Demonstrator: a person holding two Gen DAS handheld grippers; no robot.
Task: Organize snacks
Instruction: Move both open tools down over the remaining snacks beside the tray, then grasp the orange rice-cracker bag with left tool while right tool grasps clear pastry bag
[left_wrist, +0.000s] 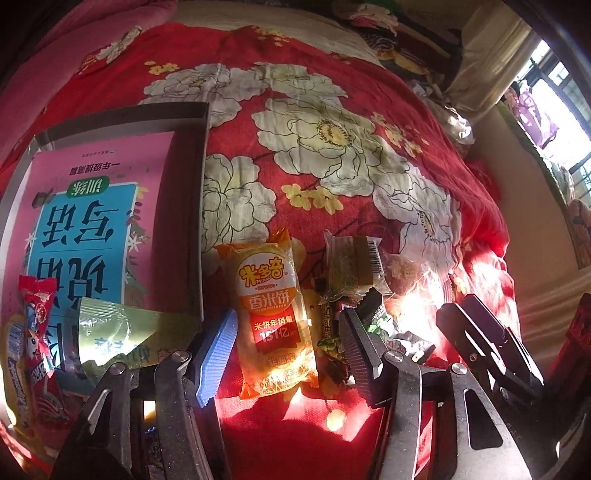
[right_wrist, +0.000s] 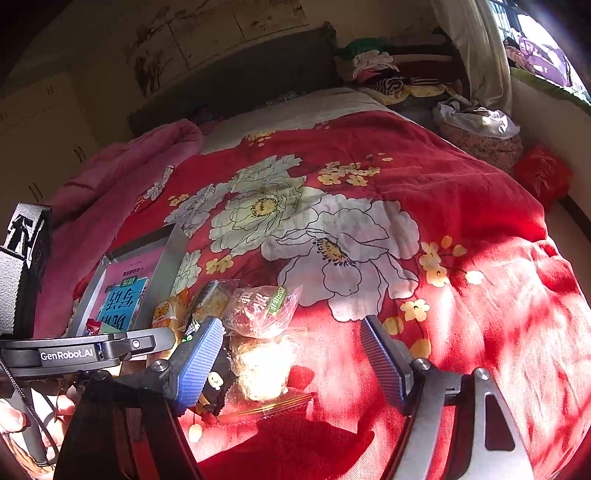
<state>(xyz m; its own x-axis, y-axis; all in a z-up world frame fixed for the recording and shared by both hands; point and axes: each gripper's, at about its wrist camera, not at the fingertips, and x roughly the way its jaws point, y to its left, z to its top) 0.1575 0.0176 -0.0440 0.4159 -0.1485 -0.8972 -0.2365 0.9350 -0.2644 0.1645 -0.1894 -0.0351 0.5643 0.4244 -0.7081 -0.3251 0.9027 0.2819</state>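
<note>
On a red flowered quilt (left_wrist: 369, 92), the left gripper (left_wrist: 288, 343) hangs with jaws apart around an orange rice cracker packet (left_wrist: 271, 314) marked "米多奇", untouched, beside the tray (left_wrist: 199, 177). The right gripper (right_wrist: 291, 358), also unclenched, straddles a clear bag (right_wrist: 262, 365); "GenRobot.AI" shows nearby.

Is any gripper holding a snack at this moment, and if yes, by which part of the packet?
Nothing is held. The left gripper stands open around the orange rice cracker packet, its pads not pressing it. The right gripper is open too, above the clear-wrapped snack.
</note>
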